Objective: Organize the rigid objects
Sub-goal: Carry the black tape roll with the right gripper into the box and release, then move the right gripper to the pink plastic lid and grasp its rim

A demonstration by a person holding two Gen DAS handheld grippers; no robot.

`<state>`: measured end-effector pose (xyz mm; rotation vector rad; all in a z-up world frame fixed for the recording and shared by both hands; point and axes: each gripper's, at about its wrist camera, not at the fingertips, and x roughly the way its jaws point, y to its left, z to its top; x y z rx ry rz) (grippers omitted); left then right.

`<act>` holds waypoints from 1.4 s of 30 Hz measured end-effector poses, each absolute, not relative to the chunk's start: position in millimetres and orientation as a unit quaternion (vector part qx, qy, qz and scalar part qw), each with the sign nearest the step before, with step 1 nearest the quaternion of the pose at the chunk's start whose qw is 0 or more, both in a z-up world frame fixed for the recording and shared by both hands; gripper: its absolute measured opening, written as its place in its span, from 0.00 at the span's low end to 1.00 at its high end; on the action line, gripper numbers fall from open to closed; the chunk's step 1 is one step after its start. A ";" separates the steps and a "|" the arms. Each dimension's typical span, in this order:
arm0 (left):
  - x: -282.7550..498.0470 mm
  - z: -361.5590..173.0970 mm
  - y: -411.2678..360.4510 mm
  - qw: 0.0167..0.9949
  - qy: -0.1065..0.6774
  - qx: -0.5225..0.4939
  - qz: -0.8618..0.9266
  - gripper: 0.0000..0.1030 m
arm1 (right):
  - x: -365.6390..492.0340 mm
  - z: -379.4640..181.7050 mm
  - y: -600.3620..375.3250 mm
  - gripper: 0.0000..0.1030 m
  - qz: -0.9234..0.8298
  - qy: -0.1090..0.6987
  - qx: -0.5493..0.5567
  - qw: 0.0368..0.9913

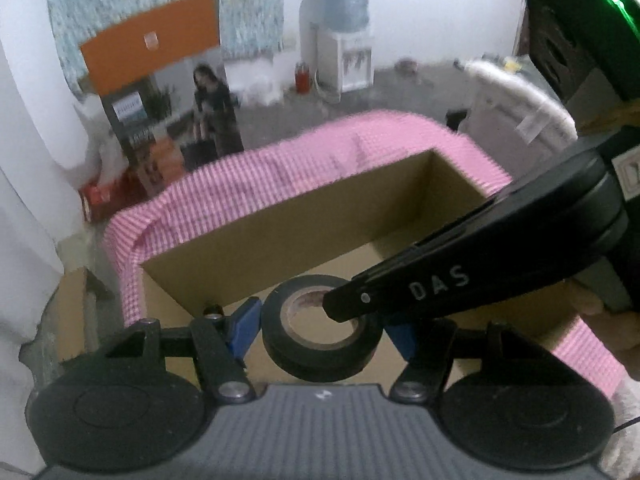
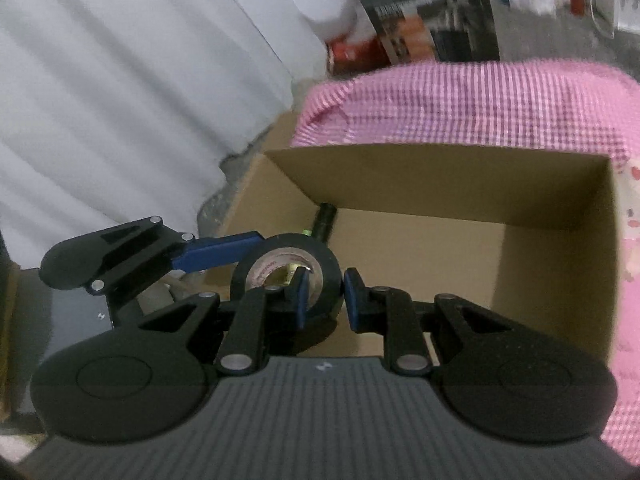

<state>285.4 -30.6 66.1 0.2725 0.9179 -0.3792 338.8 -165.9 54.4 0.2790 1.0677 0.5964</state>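
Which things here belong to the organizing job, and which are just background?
In the job:
- black tape roll, held by both the left gripper and the right gripper
- cardboard box

Lying about:
- pink checked cloth
- water dispenser
- white curtain

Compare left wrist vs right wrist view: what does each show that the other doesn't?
Left wrist only: a water dispenser at the back wall, an orange panel, and the right claw's black body crossing from the right side.

Right wrist only: the right claw pinching the wall of the tape roll, one finger inside the core, and a dark cylinder in the box corner.

Both: the black tape roll held across its width by the left claw, the open cardboard box, and the pink checked cloth.
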 end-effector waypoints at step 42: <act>241.9 147.1 -15.1 0.913 0.351 0.097 -0.183 0.84 | 292.0 106.5 -247.5 0.53 0.280 0.412 0.254 0.829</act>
